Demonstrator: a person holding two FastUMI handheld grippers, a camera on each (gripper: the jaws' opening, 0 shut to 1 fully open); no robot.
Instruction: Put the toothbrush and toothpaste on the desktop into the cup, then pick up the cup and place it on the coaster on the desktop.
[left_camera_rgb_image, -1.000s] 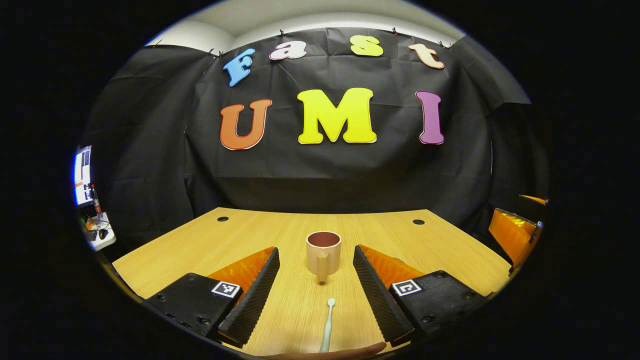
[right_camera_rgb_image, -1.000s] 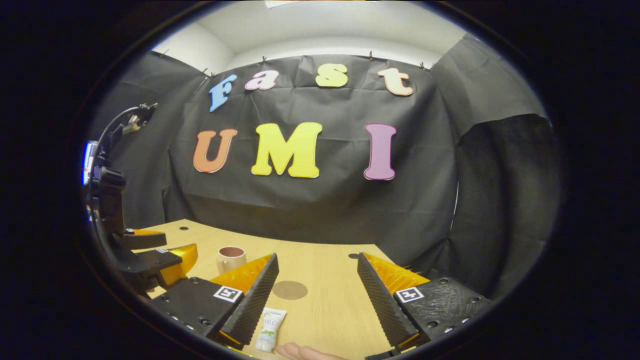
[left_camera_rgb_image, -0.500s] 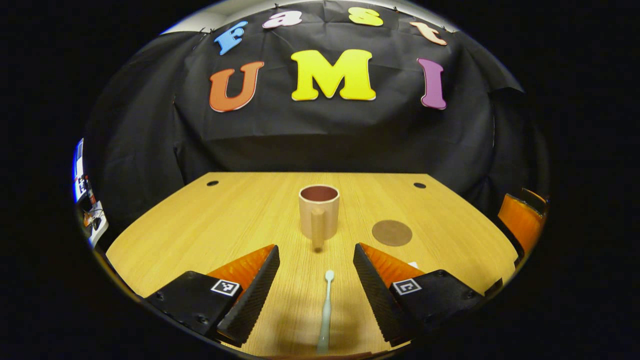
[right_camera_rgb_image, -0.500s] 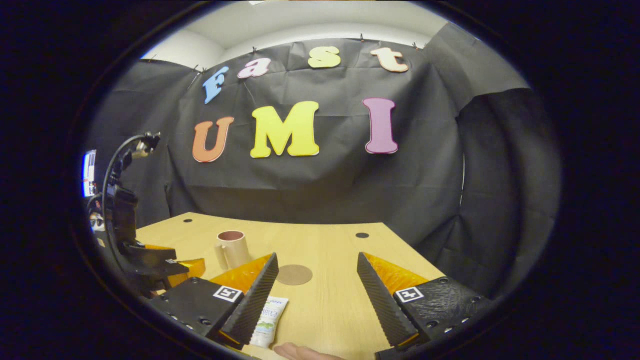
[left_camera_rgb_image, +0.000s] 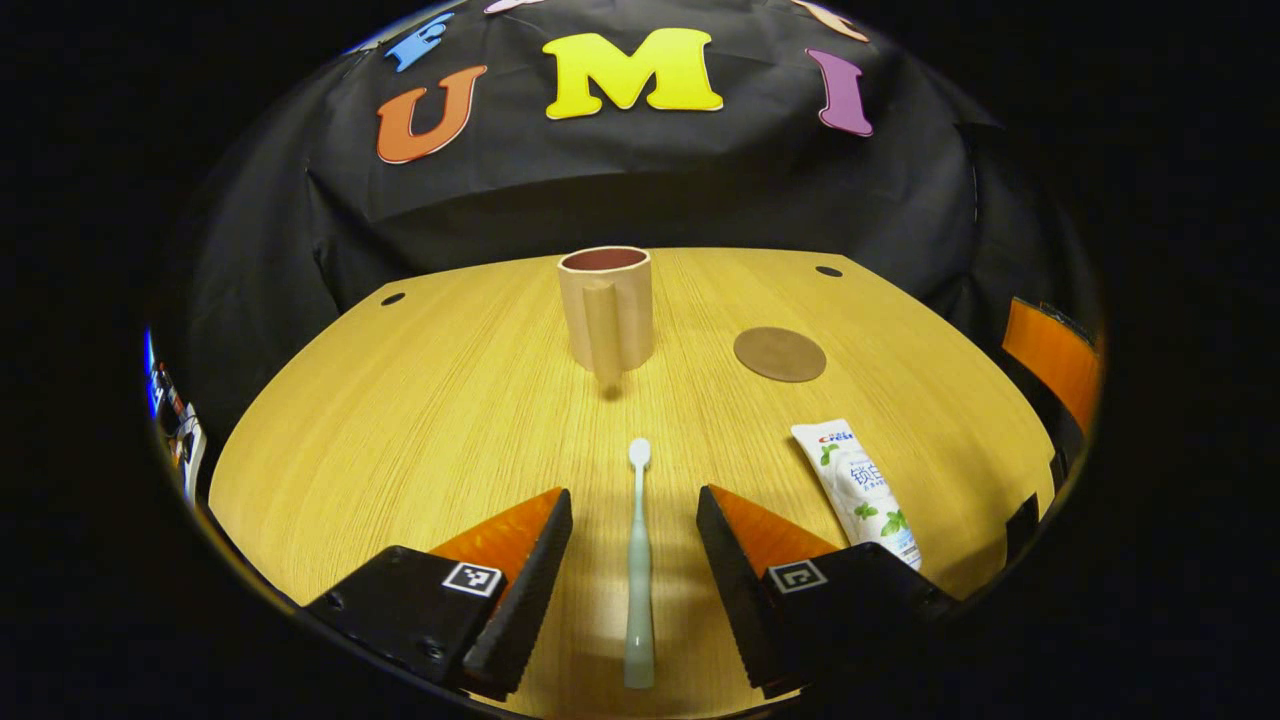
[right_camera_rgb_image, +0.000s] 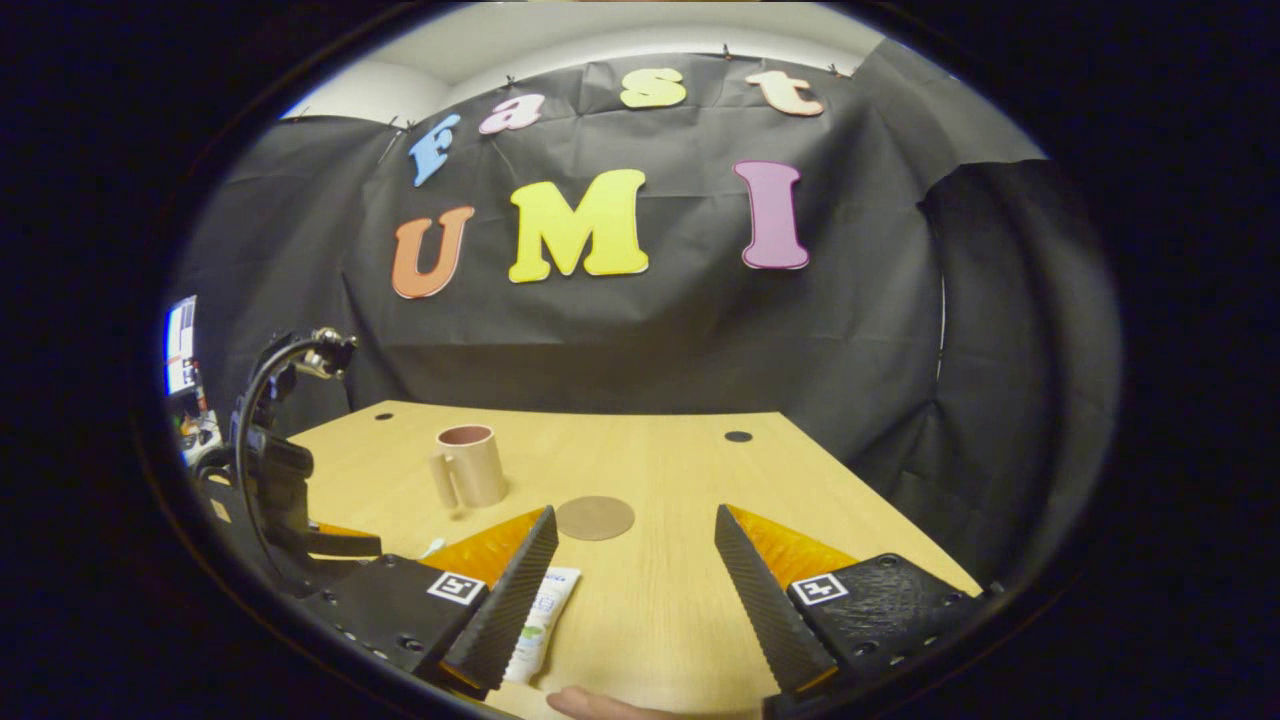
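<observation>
Pale toothbrush (left_camera_rgb_image: 638, 560) lies between the wide-spread left tongs (left_camera_rgb_image: 630, 540); toothpaste (left_camera_rgb_image: 858, 490) lies just right, cup (left_camera_rgb_image: 606, 305) and coaster (left_camera_rgb_image: 780, 354) beyond on the desk (left_camera_rgb_image: 400, 420). Right tongs (right_camera_rgb_image: 635, 570) gape wide over toothpaste.

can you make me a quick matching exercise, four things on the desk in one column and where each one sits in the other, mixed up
Things:
1. toothbrush
2. toothpaste tube
3. cup
4. coaster

Places:
A. upright at the far middle of the desk, handle facing the left gripper
B. flat on the wood, right of the cup
C. lying between the open fingers of the left gripper
D. lying near the desk's right edge, nearer than the coaster

Pairs: 1-C, 2-D, 3-A, 4-B
</observation>
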